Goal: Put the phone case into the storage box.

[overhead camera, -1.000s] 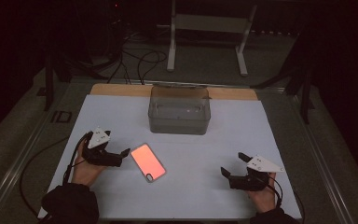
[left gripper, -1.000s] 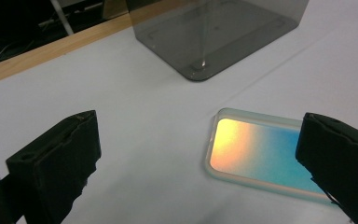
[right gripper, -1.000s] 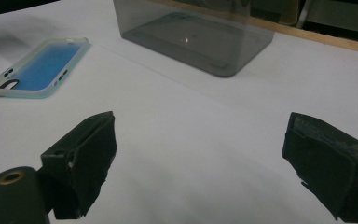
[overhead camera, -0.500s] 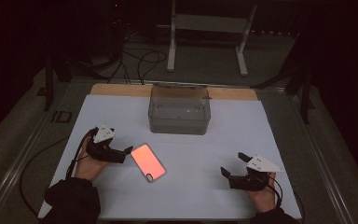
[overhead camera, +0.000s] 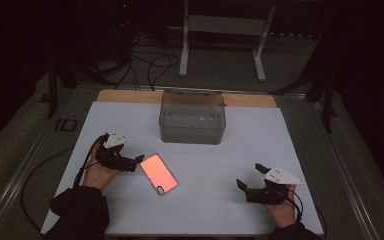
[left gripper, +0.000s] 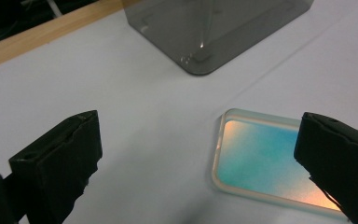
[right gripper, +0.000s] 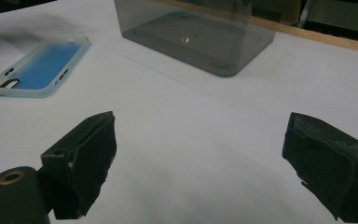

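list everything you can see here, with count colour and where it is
phone case: 1, clear rim with a colour-shifting orange-to-blue back, lying flat on the sheet just off the left gripper's tips
box: 1, smoky grey see-through, open top, far middle of the sheet
white sheet: 1, covers the table
wooden edge: 1, tan, along the sheet's far side
metal stand: 1, pale grey, on the floor beyond the table
cables: several, black, on the floor beyond the table
left gripper: 1, black, jaws open, near the case
right gripper: 1, black, jaws open, near right
sleeves: 2, dark, bottom edge
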Tool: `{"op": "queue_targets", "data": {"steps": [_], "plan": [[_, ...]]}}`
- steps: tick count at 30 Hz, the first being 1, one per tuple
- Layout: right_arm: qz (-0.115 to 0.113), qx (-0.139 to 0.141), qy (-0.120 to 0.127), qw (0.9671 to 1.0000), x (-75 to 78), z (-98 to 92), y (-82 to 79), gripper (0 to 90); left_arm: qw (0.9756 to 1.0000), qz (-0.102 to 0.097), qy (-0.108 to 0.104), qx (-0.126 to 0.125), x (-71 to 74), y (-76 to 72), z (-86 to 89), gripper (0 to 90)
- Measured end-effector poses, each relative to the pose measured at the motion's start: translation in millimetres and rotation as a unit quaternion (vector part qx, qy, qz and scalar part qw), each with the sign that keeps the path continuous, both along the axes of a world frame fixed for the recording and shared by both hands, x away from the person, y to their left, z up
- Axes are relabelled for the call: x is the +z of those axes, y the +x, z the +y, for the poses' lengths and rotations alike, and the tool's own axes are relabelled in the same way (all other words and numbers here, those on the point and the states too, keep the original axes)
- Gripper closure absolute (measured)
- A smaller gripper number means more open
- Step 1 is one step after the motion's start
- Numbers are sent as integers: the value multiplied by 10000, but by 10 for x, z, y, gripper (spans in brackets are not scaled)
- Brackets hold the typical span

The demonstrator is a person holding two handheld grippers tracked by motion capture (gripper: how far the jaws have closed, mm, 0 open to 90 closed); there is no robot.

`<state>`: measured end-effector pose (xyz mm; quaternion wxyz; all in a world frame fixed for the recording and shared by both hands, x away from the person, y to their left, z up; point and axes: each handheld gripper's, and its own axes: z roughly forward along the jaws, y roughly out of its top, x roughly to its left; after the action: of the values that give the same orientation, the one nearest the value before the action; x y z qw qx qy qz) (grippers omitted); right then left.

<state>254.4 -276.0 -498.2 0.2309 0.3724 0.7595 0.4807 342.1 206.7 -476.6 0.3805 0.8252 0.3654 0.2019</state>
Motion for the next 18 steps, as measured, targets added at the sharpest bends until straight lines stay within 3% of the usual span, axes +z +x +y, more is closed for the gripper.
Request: {"op": "queue_targets", "data": {"steps": [11, 18], "plan": [[-3, 17, -9, 10000, -2, 0, 2, 98, 9998, 136, 170, 22, -52, 67, -74, 76], [-4, 21, -19, 10000, -5, 2, 4, 98, 9989, 386, 248, -43, -114, 132, -141, 131]]}}
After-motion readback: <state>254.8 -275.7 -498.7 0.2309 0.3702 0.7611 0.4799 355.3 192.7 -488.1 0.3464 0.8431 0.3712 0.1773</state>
